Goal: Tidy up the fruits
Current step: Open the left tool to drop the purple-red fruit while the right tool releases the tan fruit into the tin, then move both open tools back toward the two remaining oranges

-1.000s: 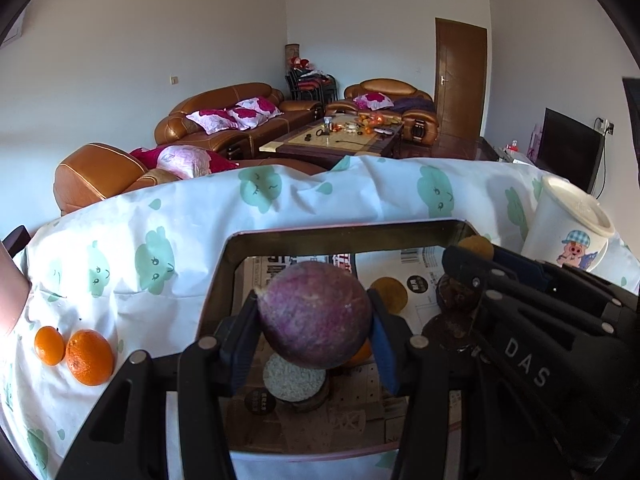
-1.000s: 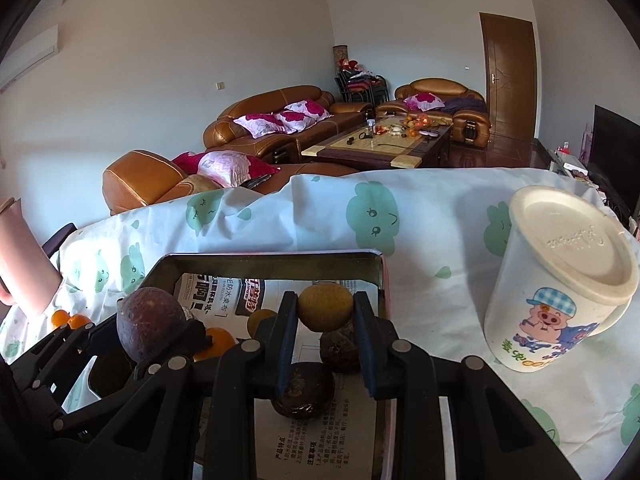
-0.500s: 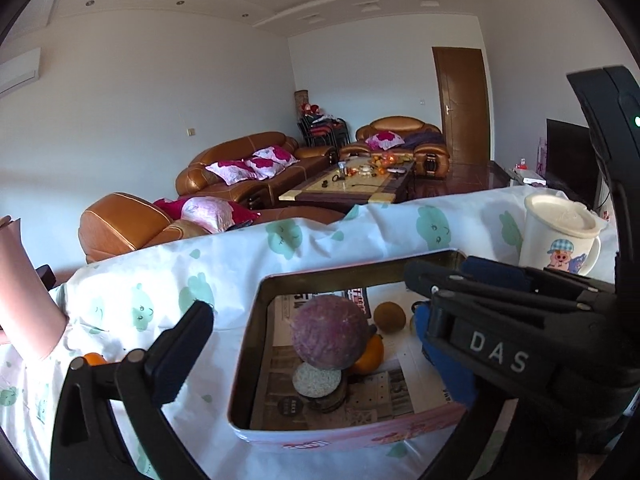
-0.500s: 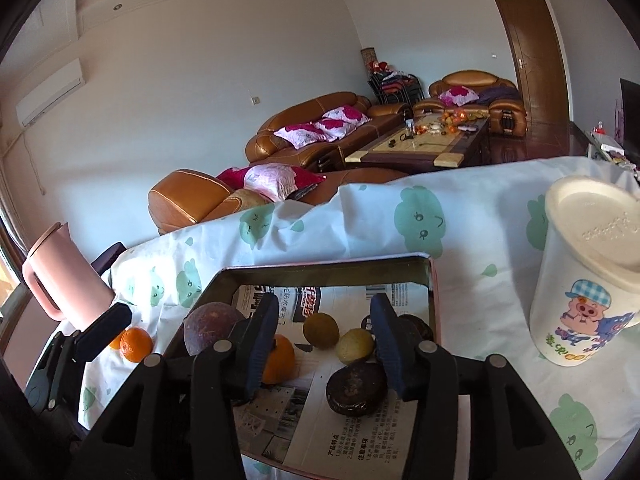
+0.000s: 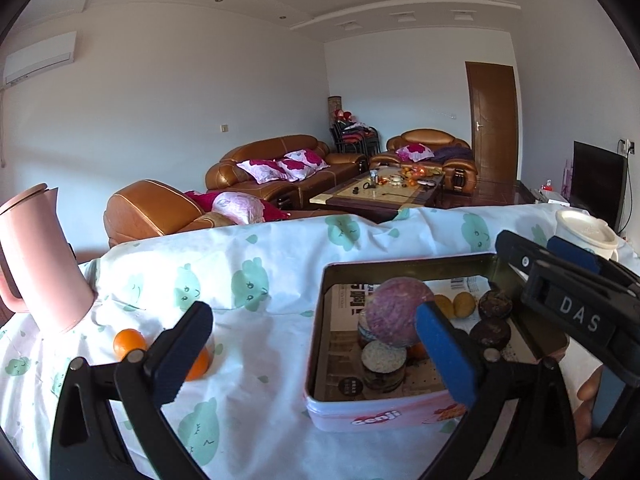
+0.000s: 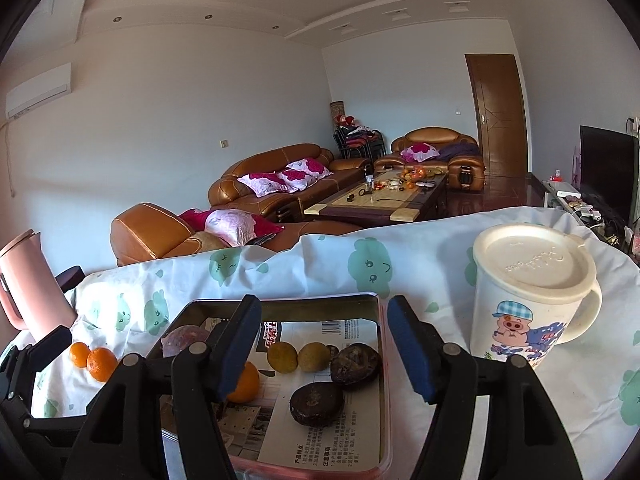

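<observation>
A tabletop (image 5: 280, 420) covered in a white cloth with green cartoon prints holds a shallow pink-sided tin (image 5: 380, 416) lined with printed paper. This tin is the landmark for everything below.

A second ago each gripper was clamped on a fruit above the tin. Now both fruits lie inside it. The left gripper (image 5: 316, 352) has its jaws fully spread and empty, one blue pad out over the cloth to the left of the tin, the other over the tin's near edge. The round purple fruit (image 5: 398, 312) it let go of rests in the left part of the tin, on top of other items, including a small orange (image 6: 245, 384) partly hidden beside it. The right gripper (image 6: 324, 348) is opening its jaws, with nothing pressed between the pads. Past them, near the middle of the tin, two small yellow-green fruits (image 6: 298, 356) sit side by side, one of which it has just set down. Two dark wrinkled fruits (image 6: 336, 380) lie to their right.

Both cameras now sit higher and further back from the tin than a second ago, so the hands are pulling away.

Two oranges (image 6: 94, 360) remain on the cloth left of the tin, near a pink jug (image 5: 40, 264). A lidded cartoon mug (image 6: 528, 296) stands right of the tin. Judging by this, the oranges are the likely fruit left to gather.
</observation>
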Motion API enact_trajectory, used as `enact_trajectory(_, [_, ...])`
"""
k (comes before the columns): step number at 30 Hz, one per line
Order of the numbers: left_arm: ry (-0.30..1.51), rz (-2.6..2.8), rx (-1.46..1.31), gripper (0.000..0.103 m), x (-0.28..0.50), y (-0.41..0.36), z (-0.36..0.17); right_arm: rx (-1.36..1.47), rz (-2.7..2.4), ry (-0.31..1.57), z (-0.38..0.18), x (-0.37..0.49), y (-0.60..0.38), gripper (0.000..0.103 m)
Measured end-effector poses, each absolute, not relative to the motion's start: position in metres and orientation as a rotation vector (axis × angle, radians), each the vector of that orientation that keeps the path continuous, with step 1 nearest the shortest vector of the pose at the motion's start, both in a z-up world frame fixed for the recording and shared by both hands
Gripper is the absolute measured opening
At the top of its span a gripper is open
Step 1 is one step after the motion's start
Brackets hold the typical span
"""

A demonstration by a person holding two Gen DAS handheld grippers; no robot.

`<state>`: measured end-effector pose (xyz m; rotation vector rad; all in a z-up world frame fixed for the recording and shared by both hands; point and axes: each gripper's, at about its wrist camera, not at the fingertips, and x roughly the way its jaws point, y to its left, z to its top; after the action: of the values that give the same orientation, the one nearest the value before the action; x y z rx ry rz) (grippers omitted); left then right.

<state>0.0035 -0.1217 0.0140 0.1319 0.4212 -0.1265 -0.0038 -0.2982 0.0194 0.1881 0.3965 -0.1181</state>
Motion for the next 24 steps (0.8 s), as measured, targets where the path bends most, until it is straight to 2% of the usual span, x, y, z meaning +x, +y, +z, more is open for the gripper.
enact_trajectory(24, [0.397, -0.163, 0.129, 0.103, -0.025, -0.104, 0.016, 0.065, -0.2, 0.319, 0.025, -0.05, -0.259, 0.071])
